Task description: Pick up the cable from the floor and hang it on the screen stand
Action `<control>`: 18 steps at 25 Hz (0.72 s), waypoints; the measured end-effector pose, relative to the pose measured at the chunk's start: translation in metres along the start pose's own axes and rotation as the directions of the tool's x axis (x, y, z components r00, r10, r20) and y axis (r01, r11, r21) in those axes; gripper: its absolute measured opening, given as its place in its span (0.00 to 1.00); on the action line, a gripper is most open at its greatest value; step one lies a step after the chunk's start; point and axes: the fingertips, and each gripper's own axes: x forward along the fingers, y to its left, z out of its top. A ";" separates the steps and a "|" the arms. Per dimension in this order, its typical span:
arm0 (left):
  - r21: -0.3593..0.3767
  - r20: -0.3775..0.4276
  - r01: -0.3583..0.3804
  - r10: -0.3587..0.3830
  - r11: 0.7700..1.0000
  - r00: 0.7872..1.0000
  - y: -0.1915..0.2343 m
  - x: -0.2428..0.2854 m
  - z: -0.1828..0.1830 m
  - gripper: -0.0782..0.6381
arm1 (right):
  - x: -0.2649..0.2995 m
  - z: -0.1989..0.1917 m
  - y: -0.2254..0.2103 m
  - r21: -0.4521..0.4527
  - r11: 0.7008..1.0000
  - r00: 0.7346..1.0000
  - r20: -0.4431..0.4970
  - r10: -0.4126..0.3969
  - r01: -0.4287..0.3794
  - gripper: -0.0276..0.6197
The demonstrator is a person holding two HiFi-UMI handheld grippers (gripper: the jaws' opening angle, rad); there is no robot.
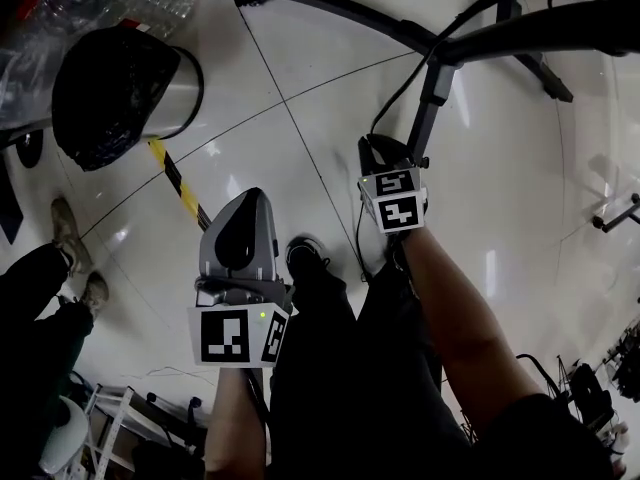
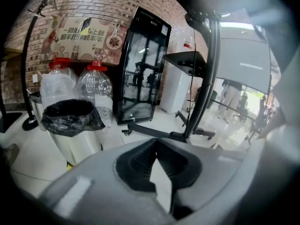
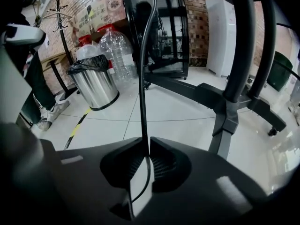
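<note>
Cable (image 3: 142,78) sits pinched between the closed fingers of our right gripper (image 3: 146,143), its long axis rising straight up from them toward the screen stand (image 3: 237,55) just beyond, while our left gripper (image 2: 155,142), fingers shut on nothing, hangs farther from both.

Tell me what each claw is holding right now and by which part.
The right claw is shut on the thin black cable, pinching it partway along its length, not at an end. The left claw is shut and holds nothing.
</note>
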 end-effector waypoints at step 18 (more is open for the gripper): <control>-0.026 -0.009 0.022 -0.022 0.999 1.000 -0.038 -0.003 0.007 0.12 | -0.052 0.021 0.027 0.023 0.984 0.983 0.048 0.175 -0.176 0.09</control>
